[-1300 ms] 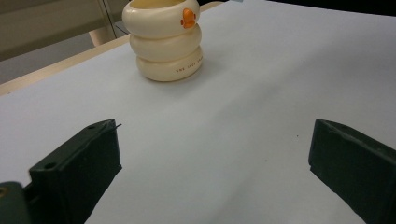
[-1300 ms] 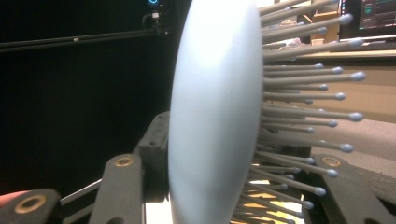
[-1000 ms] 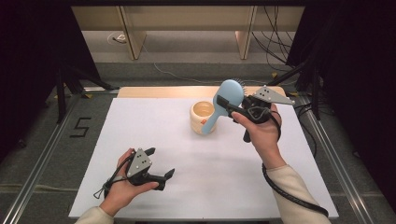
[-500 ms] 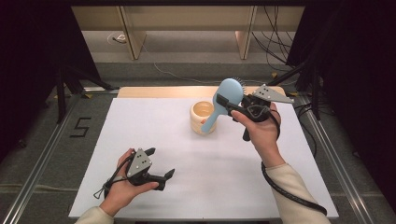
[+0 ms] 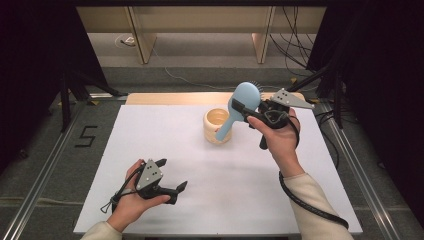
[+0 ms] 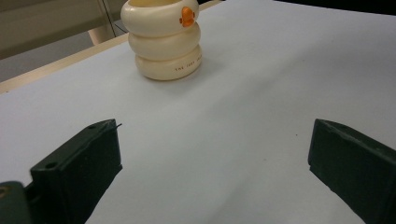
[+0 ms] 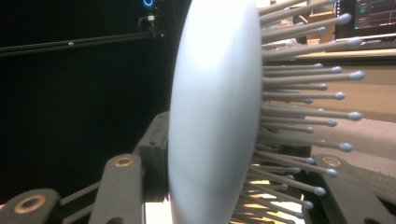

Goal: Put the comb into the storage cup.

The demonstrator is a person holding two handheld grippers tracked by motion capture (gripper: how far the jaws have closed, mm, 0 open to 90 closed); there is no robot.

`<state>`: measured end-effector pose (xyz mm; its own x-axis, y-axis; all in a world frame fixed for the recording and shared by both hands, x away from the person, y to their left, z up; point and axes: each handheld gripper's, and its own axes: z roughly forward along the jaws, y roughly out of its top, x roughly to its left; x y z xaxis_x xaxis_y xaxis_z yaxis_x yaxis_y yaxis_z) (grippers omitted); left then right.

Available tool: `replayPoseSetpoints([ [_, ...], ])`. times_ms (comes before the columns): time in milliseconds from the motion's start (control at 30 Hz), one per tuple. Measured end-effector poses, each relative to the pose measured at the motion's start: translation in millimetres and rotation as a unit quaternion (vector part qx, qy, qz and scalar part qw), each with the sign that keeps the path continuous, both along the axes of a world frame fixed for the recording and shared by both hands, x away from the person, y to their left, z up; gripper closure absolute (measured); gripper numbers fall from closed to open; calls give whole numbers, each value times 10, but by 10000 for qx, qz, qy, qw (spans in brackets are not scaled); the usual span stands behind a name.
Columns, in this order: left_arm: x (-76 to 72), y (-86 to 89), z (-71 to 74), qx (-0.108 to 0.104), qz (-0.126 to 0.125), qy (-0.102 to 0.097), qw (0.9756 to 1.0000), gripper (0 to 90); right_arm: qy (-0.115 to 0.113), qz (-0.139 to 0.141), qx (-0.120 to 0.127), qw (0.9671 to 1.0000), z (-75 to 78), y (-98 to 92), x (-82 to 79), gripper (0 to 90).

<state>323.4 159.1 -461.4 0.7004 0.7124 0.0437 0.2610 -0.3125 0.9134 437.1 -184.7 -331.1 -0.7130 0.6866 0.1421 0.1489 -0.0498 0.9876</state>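
A light blue hairbrush (image 5: pixel 244 96) hangs in the air over the back of the white table, and my right gripper (image 5: pixel 243 112) is shut on its head. The handle slants down to the left over a cream ringed cup (image 5: pixel 212 121); I cannot tell whether its tip is inside. In the right gripper view the brush's head (image 7: pixel 212 116) stands edge-on between the jaws, bristles pointing right. My left gripper (image 5: pixel 171 174) rests low at the front left, open and holding nothing. In the left gripper view the cup (image 6: pixel 163 44), with an orange mark on it, stands upright beyond the open gripper (image 6: pixel 212 172).
The white table top (image 5: pixel 240 185) has a wooden strip (image 5: pixel 165 98) along its back edge. Metal rails run along both sides, and a floor mark "5" (image 5: pixel 86 136) lies to the left. Cables and dark stands (image 5: pixel 320 75) crowd the back right.
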Motion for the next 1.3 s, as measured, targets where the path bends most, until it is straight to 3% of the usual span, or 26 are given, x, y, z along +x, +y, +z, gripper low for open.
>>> replayPoseSetpoints([
  [1300,-15,-36,-15,-29,-26,47,10000,19,33,-70,-49,10000,88,67,120,505],
])
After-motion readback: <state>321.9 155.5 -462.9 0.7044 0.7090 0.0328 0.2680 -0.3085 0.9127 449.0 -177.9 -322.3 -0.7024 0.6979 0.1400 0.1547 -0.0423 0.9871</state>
